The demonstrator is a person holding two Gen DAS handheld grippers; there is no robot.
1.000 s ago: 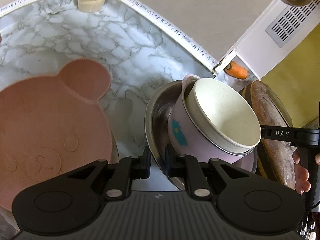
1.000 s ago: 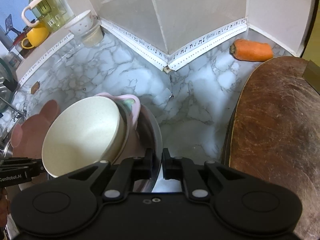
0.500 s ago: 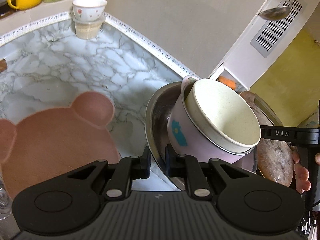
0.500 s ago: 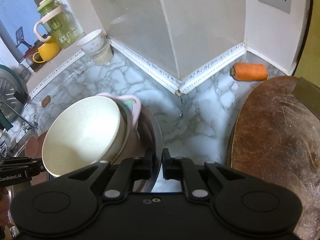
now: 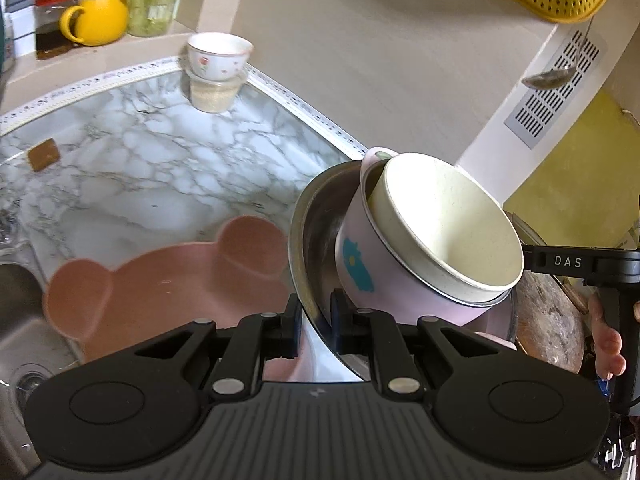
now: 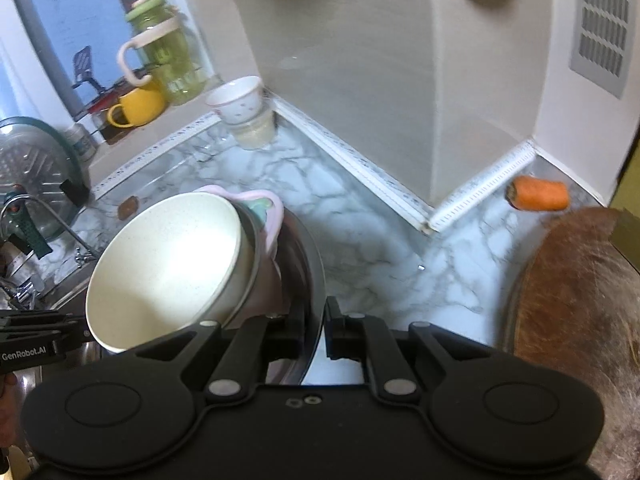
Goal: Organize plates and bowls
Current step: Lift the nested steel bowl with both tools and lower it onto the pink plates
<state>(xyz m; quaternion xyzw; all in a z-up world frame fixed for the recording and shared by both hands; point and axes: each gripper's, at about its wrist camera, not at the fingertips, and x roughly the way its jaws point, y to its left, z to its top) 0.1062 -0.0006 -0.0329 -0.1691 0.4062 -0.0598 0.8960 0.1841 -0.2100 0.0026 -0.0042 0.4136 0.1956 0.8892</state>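
Left wrist view: I'm carrying the steel bowl (image 5: 316, 224), left gripper (image 5: 314, 326) and right gripper (image 6: 316, 330) both clamped on its rim, cream bowl (image 5: 444, 224) and pink bowl (image 5: 360, 264) nested inside, tilting. Next I'm needing a level set-down spot.

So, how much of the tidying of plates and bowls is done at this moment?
Done: the cream bowl sits nested in the pink bowl, both inside the metal bowl.

In hand: the left gripper and right gripper each pinch the metal bowl's rim, holding the stack above the counter.

Left: setting the stack down; the bear-shaped plate lies apart.
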